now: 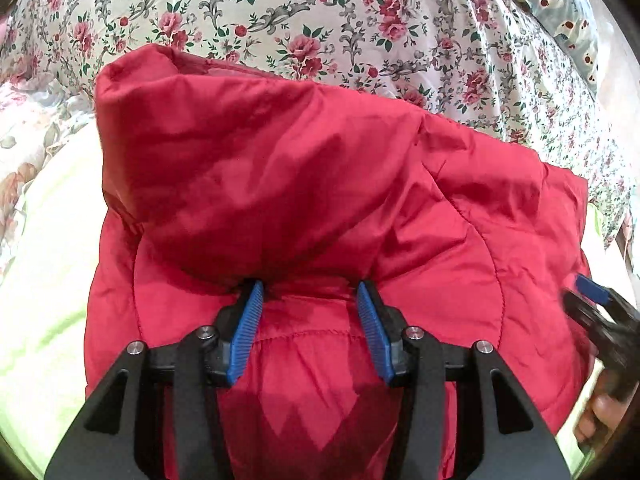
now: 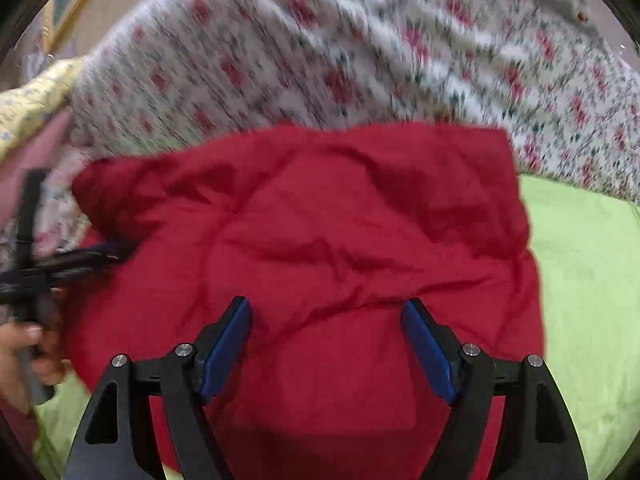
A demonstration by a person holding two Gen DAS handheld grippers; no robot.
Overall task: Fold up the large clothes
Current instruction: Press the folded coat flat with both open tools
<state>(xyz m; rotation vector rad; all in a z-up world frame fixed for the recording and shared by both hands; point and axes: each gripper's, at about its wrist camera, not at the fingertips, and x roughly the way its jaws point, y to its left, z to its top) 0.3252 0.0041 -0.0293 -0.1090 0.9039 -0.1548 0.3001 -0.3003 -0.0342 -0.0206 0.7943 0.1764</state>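
A red quilted jacket [image 1: 312,184] lies folded in a bundle on the bed; its hood lies flopped over the body toward me. It also shows in the right wrist view [image 2: 320,224]. My left gripper [image 1: 310,292] is open, its blue pads just over the jacket at the base of the hood, holding nothing. My right gripper [image 2: 326,316] is open above the jacket's near part, empty. The right gripper also appears at the right edge of the left wrist view [image 1: 600,308], beside the jacket. The left gripper shows blurred at the left of the right wrist view [image 2: 60,264].
A light green sheet [image 2: 592,280] covers the bed under the jacket. A white quilt with red roses [image 1: 320,20] is bunched behind the jacket. A patterned pillow [image 1: 568,12] lies at the far right. The right wrist view is motion-blurred.
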